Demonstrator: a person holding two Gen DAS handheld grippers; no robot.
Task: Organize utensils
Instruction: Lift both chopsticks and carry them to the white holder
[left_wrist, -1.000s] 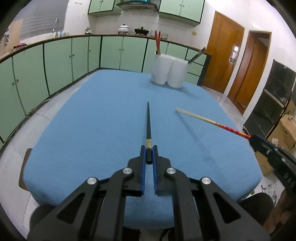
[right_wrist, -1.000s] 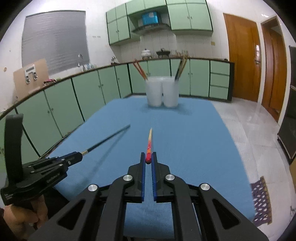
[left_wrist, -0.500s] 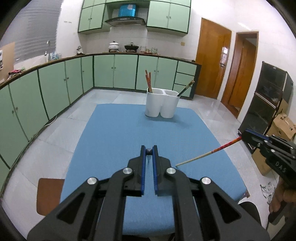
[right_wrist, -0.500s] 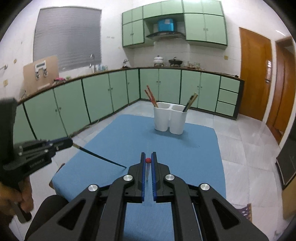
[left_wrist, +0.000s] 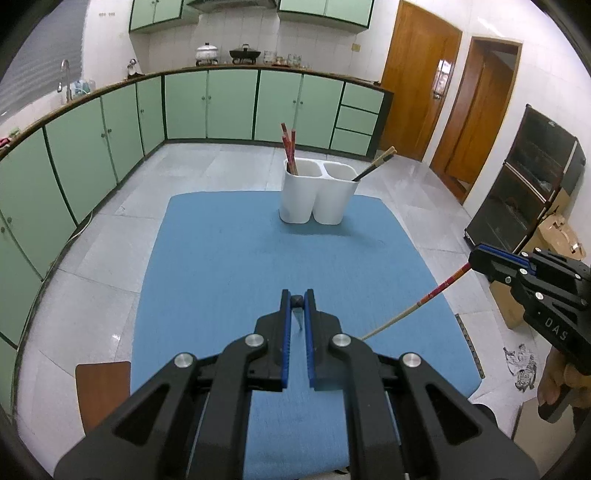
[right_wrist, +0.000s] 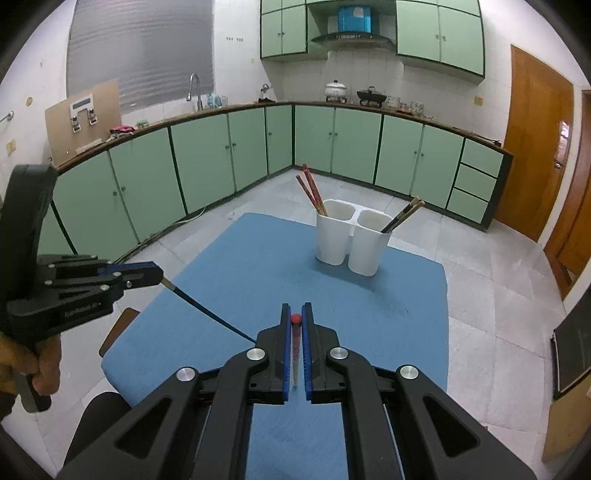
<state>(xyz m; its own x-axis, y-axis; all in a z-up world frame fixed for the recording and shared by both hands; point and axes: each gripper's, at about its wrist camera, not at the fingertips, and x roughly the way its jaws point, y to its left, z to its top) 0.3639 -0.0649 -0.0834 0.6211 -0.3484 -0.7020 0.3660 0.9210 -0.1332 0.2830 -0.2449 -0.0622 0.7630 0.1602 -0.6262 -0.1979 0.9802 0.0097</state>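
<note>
Now the left claw (left_wrist: 297, 301) pinches a black chopstick (right_wrist: 207, 314) at lower centre, above the blue desk (left_wrist: 229, 266). Right claw (right_wrist: 295, 318) clamps a red chopstick (left_wrist: 436, 293); the white holder (left_wrist: 317, 197) stands upper centre.

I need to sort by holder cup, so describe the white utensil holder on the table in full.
The white utensil holder is two joined cups, smooth and glossy like plastic or ceramic, standing upright at the far end of the blue tablecloth. Its left cup holds red chopsticks leaning left; its right cup holds dark chopsticks with pale ends leaning right. Neither gripper touches it.
</note>
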